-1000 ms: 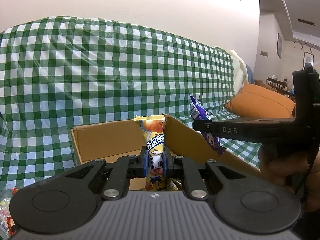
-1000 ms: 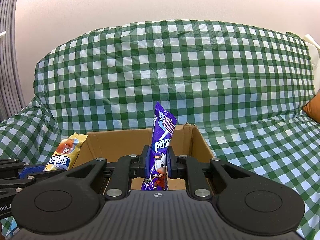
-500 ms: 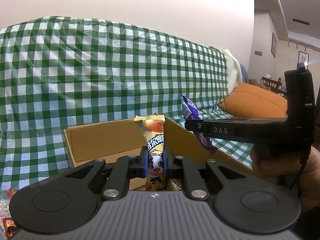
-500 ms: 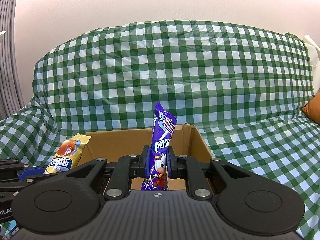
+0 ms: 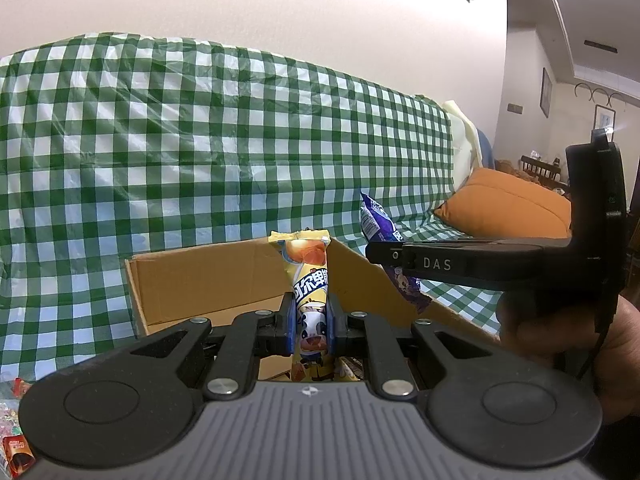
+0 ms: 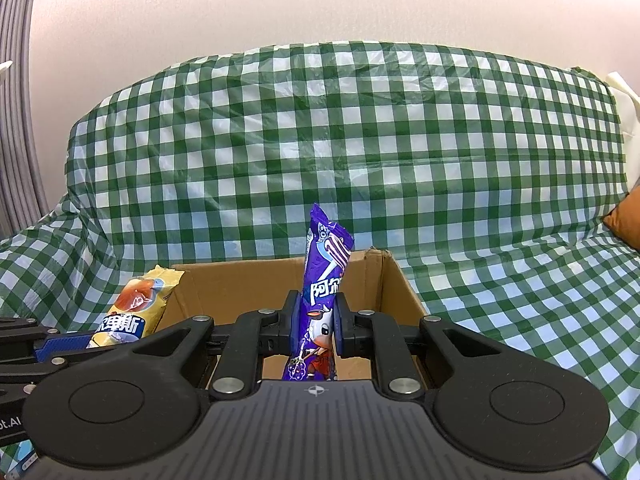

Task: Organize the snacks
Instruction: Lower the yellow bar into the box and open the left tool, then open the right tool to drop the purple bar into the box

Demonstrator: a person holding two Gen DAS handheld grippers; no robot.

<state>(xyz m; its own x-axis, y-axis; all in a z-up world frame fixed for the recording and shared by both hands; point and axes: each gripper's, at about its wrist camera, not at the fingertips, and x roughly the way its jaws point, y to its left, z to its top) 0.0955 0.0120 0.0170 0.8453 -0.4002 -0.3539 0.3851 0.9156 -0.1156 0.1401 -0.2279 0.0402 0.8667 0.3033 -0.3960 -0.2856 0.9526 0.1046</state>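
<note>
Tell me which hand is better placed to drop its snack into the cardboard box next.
Probably the right. Its purple packet is centred over the cardboard box, while the left gripper holds the yellow packet at the box's left edge. The difference is small.

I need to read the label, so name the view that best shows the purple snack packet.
Right wrist view: the purple snack packet stands upright and centred in the right gripper, print facing the camera. The left wrist view shows it only side-on, partly hidden behind that gripper.
</note>
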